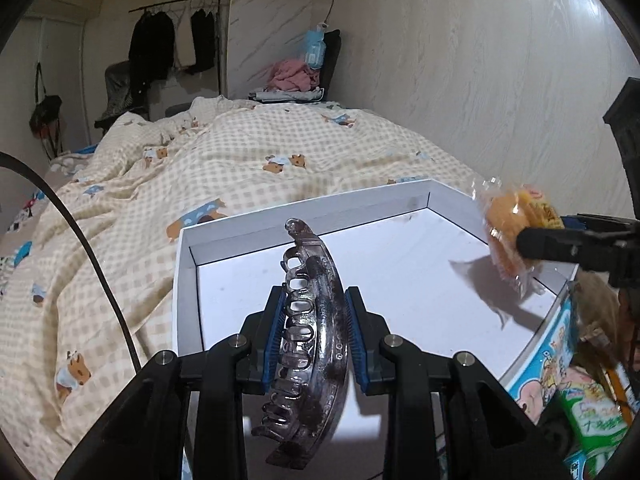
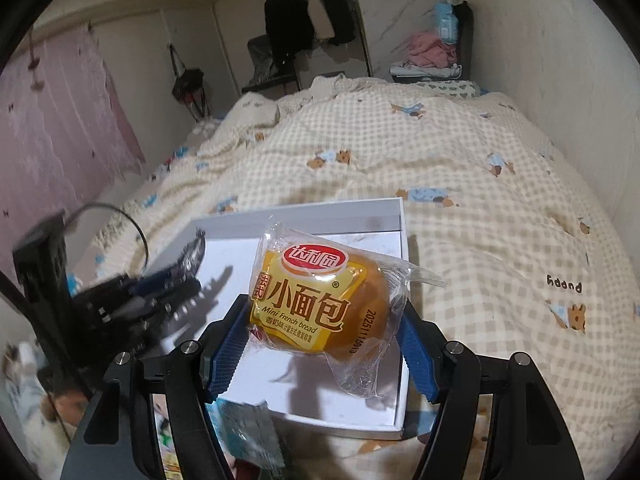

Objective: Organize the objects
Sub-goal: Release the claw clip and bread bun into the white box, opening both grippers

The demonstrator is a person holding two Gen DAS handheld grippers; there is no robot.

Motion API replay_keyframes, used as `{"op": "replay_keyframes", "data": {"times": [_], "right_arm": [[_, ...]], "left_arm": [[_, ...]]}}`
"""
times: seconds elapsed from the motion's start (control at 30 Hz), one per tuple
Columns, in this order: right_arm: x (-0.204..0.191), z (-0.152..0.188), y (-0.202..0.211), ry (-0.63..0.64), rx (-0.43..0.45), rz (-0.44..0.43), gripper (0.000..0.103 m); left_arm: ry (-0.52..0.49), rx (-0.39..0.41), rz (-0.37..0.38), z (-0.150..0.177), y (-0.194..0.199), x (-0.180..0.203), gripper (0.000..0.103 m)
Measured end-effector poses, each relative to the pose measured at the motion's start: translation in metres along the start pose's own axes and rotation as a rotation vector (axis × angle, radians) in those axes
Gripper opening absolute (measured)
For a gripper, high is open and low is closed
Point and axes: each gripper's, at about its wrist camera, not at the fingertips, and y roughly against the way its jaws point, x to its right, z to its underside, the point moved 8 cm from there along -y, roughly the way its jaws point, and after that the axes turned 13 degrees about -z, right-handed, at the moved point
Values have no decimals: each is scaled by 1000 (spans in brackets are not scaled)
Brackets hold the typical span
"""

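My left gripper (image 1: 316,340) is shut on a clear smoky hair claw clip (image 1: 310,344), held lengthwise over the near left part of a shallow white box (image 1: 188,280) that lies on the bed. My right gripper (image 2: 324,332) is shut on a wrapped mini French bread bun (image 2: 320,304) in a yellow packet, held above the same white box (image 2: 304,214). The bun (image 1: 510,220) and the right gripper's dark finger (image 1: 560,244) show at the right of the left wrist view, over the box's right side. The left gripper (image 2: 176,276) with the clip appears blurred at the left of the right wrist view.
The box rests on a cream checked quilt with bear prints (image 1: 248,152). Colourful snack packets (image 1: 580,412) lie by the box's near right corner. A wall (image 1: 500,80) runs along the right of the bed. Clothes hang on a rack (image 1: 172,40) at the far end.
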Motion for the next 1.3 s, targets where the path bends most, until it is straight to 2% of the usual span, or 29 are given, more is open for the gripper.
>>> {"op": "replay_keyframes", "data": {"times": [0.27,0.6,0.67,0.7,0.77,0.9,0.97,1.07,1.2,1.3], "right_arm": [[-2,16,-12,70,-70,68,71],[-1,17,-12,88,-77,96,72],[-2,16,-11,85,-69,86,75],[-1,15,-9,80,-61,79,76],[-1,11,-4,62,-38,65,77],[0,3,6,37,15,42,77],[-3,-1,10,32,33,34,78],[-9,-8,19,28,65,19,85],[-28,-21,38,80,95,23,85],[-47,-24,59,113,102,-15,85]], "left_arm": [[-13,24,13,1,1,-1,33],[3,43,31,0,7,-5,34],[25,63,67,0,15,-8,46],[50,81,118,-2,20,-10,50],[82,117,162,-5,30,-14,62],[100,205,168,-9,53,-19,69],[77,243,177,-10,66,-16,79],[27,299,165,-10,89,-9,80],[-45,373,116,-10,117,-1,82],[-72,389,147,-9,135,3,84]]}}
